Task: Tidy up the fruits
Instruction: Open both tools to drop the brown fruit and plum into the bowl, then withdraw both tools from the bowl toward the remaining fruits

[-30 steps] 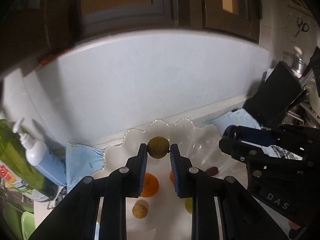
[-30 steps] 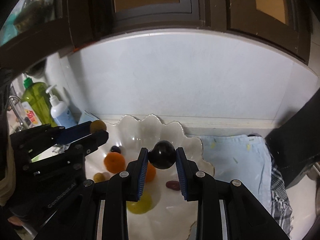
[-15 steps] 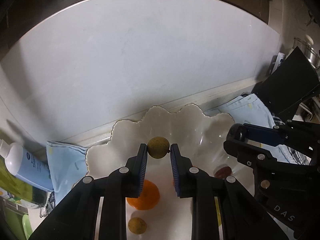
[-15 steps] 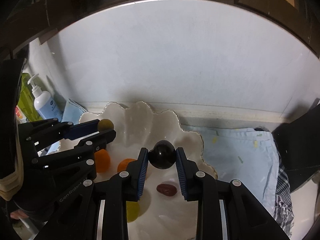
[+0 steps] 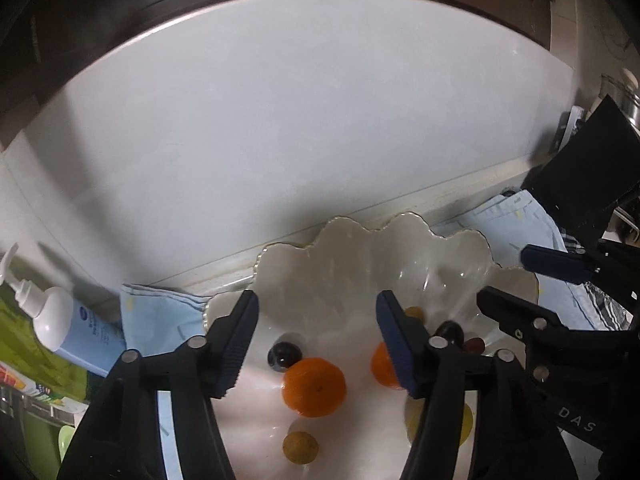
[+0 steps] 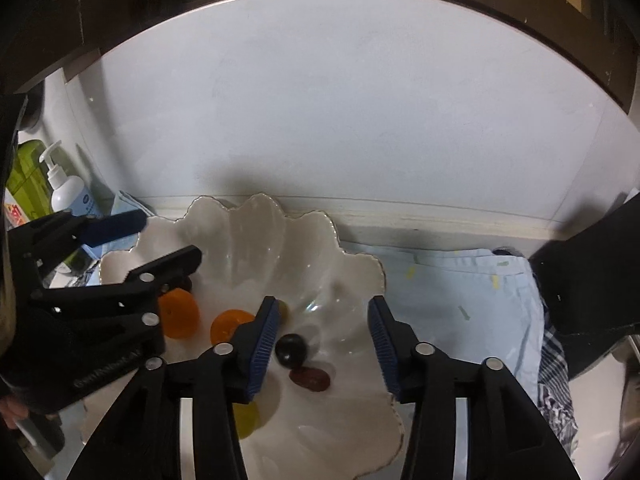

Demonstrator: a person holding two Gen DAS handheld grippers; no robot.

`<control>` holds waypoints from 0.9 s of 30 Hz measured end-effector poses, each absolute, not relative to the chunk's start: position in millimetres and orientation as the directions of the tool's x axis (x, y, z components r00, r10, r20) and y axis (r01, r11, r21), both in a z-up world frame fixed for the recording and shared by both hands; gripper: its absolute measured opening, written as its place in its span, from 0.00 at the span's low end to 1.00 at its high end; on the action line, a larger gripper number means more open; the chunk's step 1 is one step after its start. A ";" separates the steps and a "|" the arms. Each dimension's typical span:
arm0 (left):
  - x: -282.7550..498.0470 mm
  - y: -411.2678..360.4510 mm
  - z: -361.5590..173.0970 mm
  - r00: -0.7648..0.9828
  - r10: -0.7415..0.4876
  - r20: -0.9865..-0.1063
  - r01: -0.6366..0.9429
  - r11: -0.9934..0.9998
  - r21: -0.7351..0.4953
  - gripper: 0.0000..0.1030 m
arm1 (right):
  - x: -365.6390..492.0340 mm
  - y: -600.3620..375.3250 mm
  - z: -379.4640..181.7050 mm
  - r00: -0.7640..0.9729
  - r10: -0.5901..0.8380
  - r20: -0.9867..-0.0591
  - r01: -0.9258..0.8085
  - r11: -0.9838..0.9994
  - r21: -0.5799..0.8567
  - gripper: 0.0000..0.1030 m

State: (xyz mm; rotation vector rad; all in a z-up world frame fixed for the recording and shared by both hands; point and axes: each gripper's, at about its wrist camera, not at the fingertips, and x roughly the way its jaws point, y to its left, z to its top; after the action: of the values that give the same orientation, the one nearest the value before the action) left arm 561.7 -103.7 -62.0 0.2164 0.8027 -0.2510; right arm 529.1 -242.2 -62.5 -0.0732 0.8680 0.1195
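Hovering side by side over a scalloped white bowl point(image 5: 352, 248), both hand-held grippers point toward the far wall and tilt downward. Left hand-held gripper point(image 5: 316, 324): jaws spread wide, blue-padded fingers point(image 5: 236, 340) holding nothing, the gap framing the bowl's far wall and floor. Right hand-held gripper point(image 6: 322, 334): jaws likewise spread wide and empty, poised above the bowl's right half; in the left wrist view it enters from the right edge, its fingertips over the bowl's right rim.

Fruits lie loose on the bowl floor. Left wrist view: a whole orange point(image 5: 314, 387) near the centre, a dark round fruit point(image 5: 284, 355) touching its far-left side, a small brownish-yellow fruit point(image 5: 300, 447) nearer the camera, a second orange point(image 5: 382, 364) partly hidden behind the right finger, and a yellow fruit point(image 5: 464, 424) largely hidden beneath it. Right wrist view: a black round fruit point(image 6: 291, 347) between the fingers, just beside the left one, and a reddish-brown fruit point(image 6: 310, 378) near it.

The bowl rests on a light blue cloth point(image 6: 460, 292) spread over the desk. A white pump bottle point(image 5: 60, 328) stands at the far left; a black object point(image 6: 592, 272) sits at the right.
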 end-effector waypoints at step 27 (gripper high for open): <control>438.2 -69.3 7.3 0.807 -0.191 -0.559 0.285 0.955 0.085 0.80 | 418.2 -229.6 8.6 0.808 0.049 -0.588 -0.115 0.991 -0.075 0.64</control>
State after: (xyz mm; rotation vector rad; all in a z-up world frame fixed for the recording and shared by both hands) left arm 438.2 -69.3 7.3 0.1681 0.5788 -0.2556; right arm 418.2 -229.6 8.6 -0.1088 0.6251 0.0878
